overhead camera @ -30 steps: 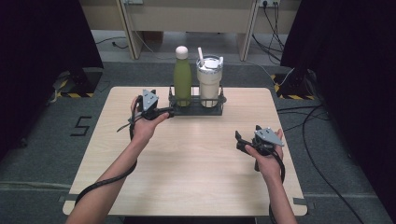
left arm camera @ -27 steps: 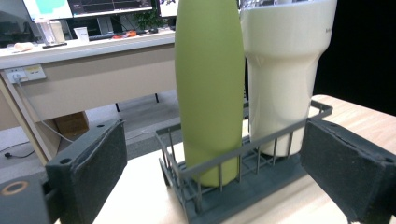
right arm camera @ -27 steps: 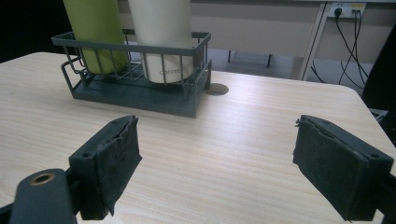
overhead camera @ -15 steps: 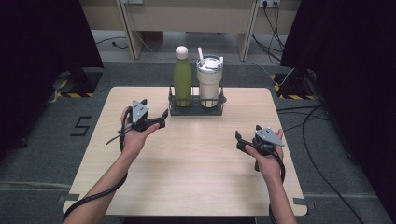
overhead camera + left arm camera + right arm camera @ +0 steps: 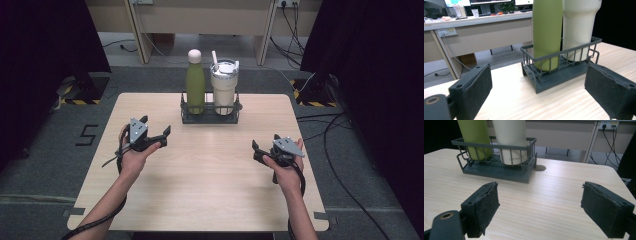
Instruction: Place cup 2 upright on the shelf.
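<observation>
Bottle (image 5: pixel 195 80) + tumbler (image 5: pixel 223 85) upright in wire caddy (image 5: pixel 210 117) at table (image 5: pixel 210 185) 12 o'clock, prob. to stop tipping; L gripper (image 5: pixel 155 127) at 9, R gripper (image 5: pixel 265 143) at 3, both w/ jaws apart, empty.

One camera looks down over my surface (image 5: pixel 210 185); both jaw cameras sit low, sharing the rack (image 5: pixel 559 75).

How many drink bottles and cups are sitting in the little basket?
2. A green bottle stands in the left end of the wire basket at the far side of the table, and a cream cup with a straw stands beside it in the right end.
</observation>
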Demonstrator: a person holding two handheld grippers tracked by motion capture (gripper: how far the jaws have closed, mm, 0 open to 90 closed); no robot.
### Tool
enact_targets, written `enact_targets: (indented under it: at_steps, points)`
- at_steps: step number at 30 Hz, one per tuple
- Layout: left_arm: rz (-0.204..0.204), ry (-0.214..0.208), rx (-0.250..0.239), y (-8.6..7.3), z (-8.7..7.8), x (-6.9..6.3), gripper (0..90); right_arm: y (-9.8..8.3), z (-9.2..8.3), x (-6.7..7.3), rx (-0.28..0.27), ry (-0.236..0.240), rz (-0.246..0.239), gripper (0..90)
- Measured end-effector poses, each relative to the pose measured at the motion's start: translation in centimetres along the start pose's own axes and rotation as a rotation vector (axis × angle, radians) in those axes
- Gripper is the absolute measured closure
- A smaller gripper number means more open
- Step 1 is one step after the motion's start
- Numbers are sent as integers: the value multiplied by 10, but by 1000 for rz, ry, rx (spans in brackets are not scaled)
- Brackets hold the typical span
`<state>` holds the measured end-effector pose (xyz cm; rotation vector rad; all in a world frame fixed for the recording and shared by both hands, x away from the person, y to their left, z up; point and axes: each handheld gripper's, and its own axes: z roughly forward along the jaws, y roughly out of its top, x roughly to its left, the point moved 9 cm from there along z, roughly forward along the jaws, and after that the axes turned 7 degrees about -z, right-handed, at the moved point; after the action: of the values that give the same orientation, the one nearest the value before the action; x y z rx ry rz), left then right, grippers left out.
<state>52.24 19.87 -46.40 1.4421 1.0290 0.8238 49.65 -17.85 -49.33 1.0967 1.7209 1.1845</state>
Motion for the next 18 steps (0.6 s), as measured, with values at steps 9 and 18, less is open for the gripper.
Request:
enact_targets:
  at_steps: [9, 18]
  points:
    - [-6, 14, 9, -12, -18, 8, 69, 0, -1, -1, 0, -2, 2, 145]
    - [-12, 22, 14, -32, -38, 12, 68, -1, -1, -2, 3, -4, 3, 145]
